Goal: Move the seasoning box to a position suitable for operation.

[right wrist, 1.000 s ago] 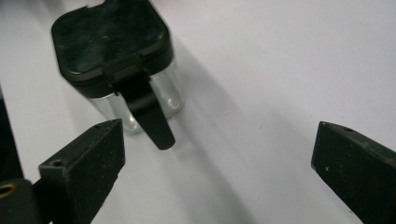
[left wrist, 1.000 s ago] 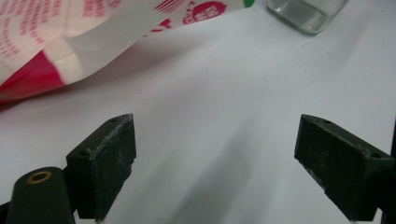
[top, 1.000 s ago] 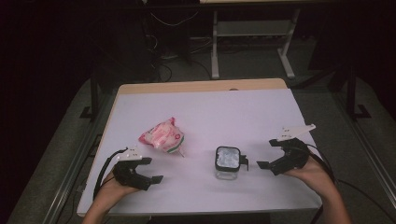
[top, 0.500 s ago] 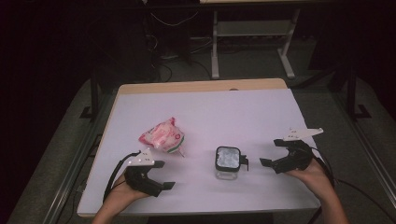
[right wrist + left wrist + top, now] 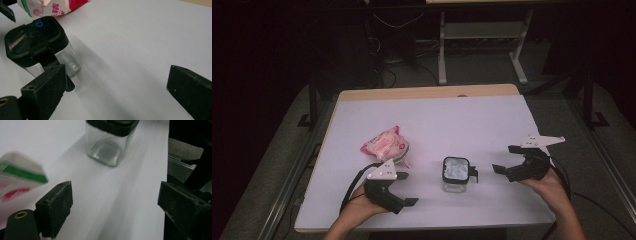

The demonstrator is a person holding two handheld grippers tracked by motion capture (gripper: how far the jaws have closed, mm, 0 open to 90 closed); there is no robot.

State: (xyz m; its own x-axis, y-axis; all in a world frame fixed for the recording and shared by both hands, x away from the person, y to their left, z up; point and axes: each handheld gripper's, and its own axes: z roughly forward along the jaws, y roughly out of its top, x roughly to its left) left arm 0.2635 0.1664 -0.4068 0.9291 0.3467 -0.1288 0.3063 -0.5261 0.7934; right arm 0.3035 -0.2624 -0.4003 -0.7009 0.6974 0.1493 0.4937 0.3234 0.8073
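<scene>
Jar (image 5: 455, 174) sits lower centre of the high view on the table (image 5: 462, 115), pink packet (image 5: 386, 144) to its upper left. Left gripper (image 5: 404, 189) and right gripper (image 5: 503, 159) flank the jar, both jaws wide apart, holding nothing.

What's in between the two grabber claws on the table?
The clear jar with a black lid stands between the left gripper and right gripper, seen in the high view.

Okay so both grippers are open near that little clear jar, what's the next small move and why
Probably ease the right gripper left toward the jar: its jaws stand open, nothing between them, and the jar stands upright, untouched, just ahead.
</scene>
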